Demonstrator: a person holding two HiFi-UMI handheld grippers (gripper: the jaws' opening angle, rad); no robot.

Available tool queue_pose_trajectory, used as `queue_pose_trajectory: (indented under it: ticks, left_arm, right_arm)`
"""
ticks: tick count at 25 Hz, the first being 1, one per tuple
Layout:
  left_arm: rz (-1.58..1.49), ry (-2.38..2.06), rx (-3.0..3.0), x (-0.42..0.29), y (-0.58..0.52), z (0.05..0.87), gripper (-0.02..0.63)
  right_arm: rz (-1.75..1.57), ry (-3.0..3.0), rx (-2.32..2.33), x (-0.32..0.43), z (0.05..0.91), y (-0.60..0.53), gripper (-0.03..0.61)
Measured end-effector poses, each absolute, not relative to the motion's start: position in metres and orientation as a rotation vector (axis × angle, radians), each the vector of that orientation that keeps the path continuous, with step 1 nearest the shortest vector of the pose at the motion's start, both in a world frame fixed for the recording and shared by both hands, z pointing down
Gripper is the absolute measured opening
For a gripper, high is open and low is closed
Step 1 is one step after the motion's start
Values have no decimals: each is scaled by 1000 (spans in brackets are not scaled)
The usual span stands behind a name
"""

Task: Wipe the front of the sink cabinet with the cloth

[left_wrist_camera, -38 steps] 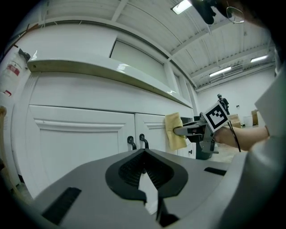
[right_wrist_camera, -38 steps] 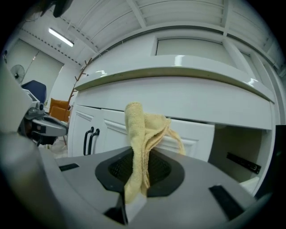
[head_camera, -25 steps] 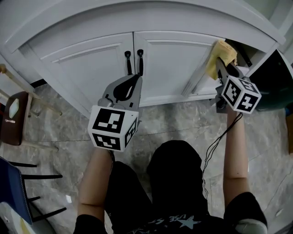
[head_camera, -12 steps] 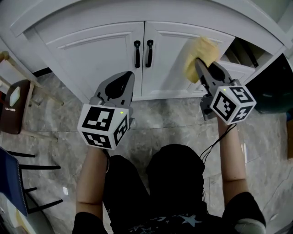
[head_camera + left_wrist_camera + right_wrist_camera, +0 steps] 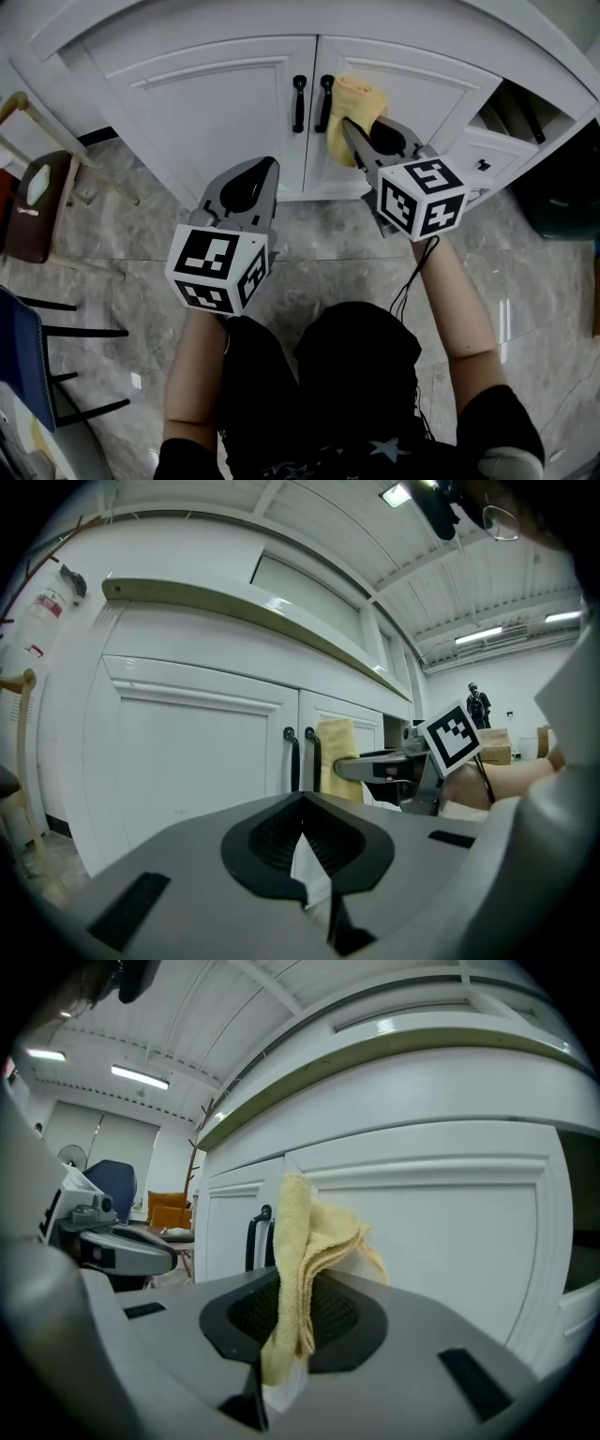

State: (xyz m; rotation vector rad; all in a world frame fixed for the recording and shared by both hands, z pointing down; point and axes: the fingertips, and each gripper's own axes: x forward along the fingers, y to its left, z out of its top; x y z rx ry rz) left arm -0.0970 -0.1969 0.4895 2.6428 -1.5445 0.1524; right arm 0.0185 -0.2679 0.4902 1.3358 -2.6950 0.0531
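Right claw (image 5: 292, 1283) clamped tight on the yellow cloth (image 5: 314, 1232). The folded bunch sticks out past the tips and is pressed on the sink cabinet (image 5: 216, 103) front, on the right door panel just right of the two black handles (image 5: 312, 101); can't tell if it touches the nearer one. Left claw (image 5: 302, 801) closed up with nothing in it, held off the cabinet below and left of the handles, pointing at the left door. Marker cube (image 5: 420, 197) on each claw shows a black-and-white square pattern. Drawer (image 5: 473, 155) with a small dark knob sits further right of the handles. Grey marbled floor (image 5: 319, 248) below them, brown chair (image 5: 33, 211) well to their left.
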Motion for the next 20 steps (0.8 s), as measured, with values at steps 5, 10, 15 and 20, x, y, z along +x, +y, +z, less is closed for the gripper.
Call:
queue_pose_trajectory:
  ticks: [5, 10, 15, 20]
  left_arm:
    - [166, -1536, 2641, -96, -199, 494, 17]
    - [171, -1505, 2657, -82, -203, 497, 17]
    - [178, -1463, 2672, -63, -206, 506, 17]
    - [196, -1410, 2686, -42, -207, 516, 17]
  right_arm:
    - [62, -2670, 1390, 34, 495, -273, 66]
    - [88, -2624, 1475, 70, 504, -275, 66]
    - [81, -2551, 1584, 116, 512, -277, 66]
    - [90, -2458, 1724, 170, 520, -275, 66]
